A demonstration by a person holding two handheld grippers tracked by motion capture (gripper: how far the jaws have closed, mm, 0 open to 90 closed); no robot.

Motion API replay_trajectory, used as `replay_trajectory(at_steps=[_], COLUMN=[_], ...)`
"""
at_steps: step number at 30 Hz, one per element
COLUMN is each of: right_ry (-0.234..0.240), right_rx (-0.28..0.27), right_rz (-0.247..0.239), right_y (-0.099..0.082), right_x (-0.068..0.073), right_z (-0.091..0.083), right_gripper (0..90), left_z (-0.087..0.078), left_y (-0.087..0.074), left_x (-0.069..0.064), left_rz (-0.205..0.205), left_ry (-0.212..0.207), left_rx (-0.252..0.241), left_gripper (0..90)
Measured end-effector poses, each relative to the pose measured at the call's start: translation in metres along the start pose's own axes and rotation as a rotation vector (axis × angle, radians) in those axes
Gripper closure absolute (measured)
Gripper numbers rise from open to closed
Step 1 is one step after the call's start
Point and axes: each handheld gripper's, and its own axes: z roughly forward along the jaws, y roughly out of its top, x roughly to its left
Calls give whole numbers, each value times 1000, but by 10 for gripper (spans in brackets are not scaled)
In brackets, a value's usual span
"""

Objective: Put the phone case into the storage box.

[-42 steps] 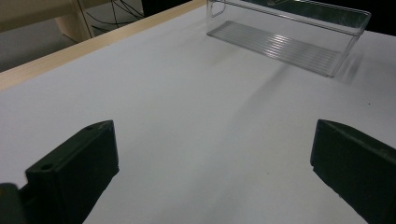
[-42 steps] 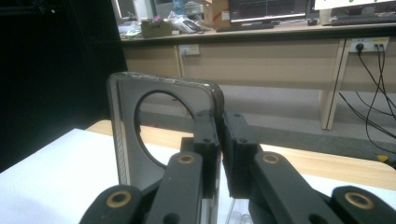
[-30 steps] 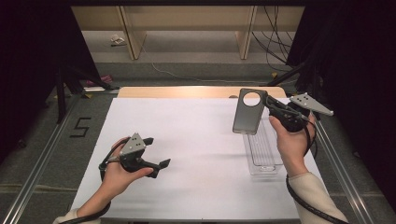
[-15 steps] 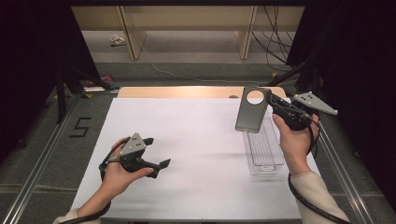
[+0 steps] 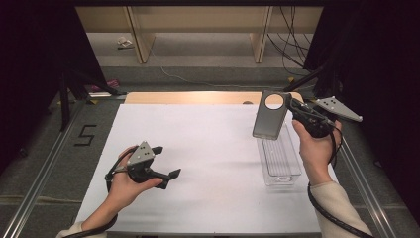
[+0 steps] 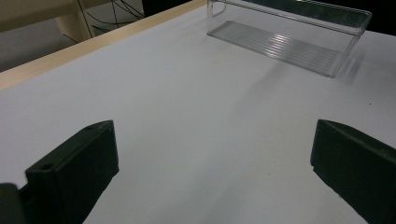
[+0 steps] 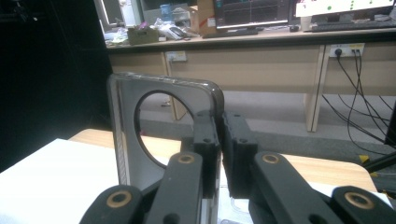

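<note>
Right tool [image 5: 293, 105] is clamped on the edge of the grey lid [image 5: 268, 115], held upright above the far end of the clear bin [image 5: 280, 159], likely ready for fitting, while the left tool [image 5: 166, 161] idles released over the bench [image 5: 208, 148].

In the right gripper view, the right claw [image 7: 219, 154] hides the grey lid's [image 7: 128, 140] near edge, and the picture's bottom cuts off the lid's lower end. The clear bin [image 6: 289, 32] is clipped at the top of the left gripper view. From above, the lid [image 5: 269, 116] covers the bin's [image 5: 280, 161] far end. Shelf clutter behind is too small to identify.
</note>
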Motion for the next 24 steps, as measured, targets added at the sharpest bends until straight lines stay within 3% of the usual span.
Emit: replay_trajectory(at_steps=[24], right_ry=[-38], right_rx=[-12], right_rz=[10], right_y=[2], right_x=[-13], right_z=[-4], right_gripper=[854], left_z=[0], left_y=[0], left_x=[0], left_rz=[-1], left_ry=[-2], left_rx=[2], left_gripper=[4])
